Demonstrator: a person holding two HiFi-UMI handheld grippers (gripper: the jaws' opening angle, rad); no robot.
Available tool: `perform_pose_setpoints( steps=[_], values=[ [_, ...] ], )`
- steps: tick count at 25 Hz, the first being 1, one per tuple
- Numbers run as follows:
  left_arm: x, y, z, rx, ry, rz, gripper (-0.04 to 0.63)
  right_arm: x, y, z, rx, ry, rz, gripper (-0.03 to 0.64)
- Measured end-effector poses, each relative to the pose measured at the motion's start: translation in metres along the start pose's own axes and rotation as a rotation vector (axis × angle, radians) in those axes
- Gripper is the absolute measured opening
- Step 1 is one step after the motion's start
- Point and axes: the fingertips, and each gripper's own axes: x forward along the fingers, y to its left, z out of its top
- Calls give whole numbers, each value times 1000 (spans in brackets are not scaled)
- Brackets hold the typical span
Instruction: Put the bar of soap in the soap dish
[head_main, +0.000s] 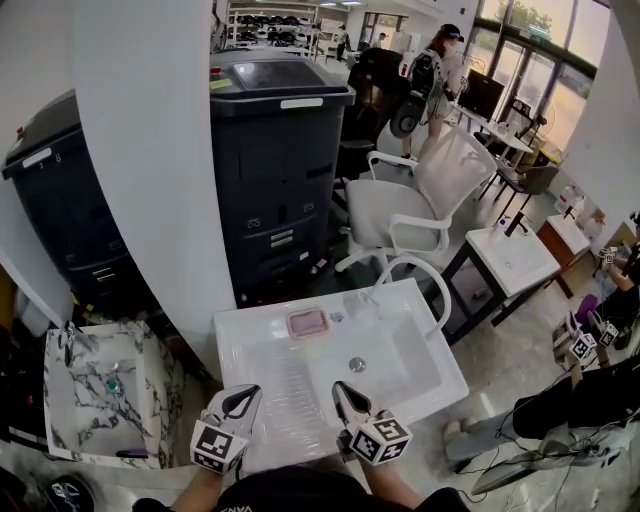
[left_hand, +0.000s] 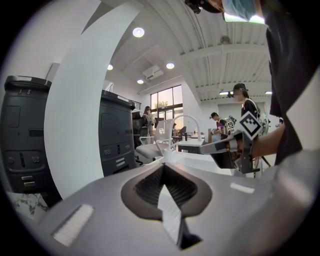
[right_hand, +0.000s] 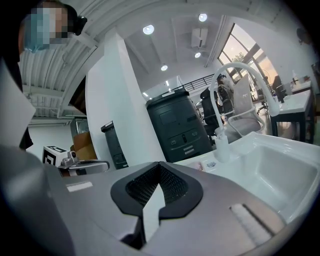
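Both jaws shut, empty. Left gripper (head_main: 246, 394) and right gripper (head_main: 340, 390) at the sink's (head_main: 250, 345) near edge. Pink soap dish (head_main: 307, 322) straight ahead by the far rim, long axis crosswise, right gripper slightly nearer.

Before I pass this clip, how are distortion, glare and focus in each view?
Head view: fisheye bows the white pillar; sink evenly lit. Left gripper view: dark round vignette, ceiling lamp flares. Right gripper view: window glares, same round vignette.

Pink soap dish (head_main: 308, 322), white sink (head_main: 425, 345), grey-veined marble basin (head_main: 152, 398).
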Motion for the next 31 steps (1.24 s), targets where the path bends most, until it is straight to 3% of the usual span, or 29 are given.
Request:
perform_pose_setpoints(
  steps=[7, 31],
  values=[
    [-13, -5, -8, -22, 37, -4, 52, -2, 3, 0, 3, -5, -8, 3],
    [-11, -6, -3, -34, -8, 8, 52, 3, -2, 9, 4, -4, -3, 3]
  ],
)
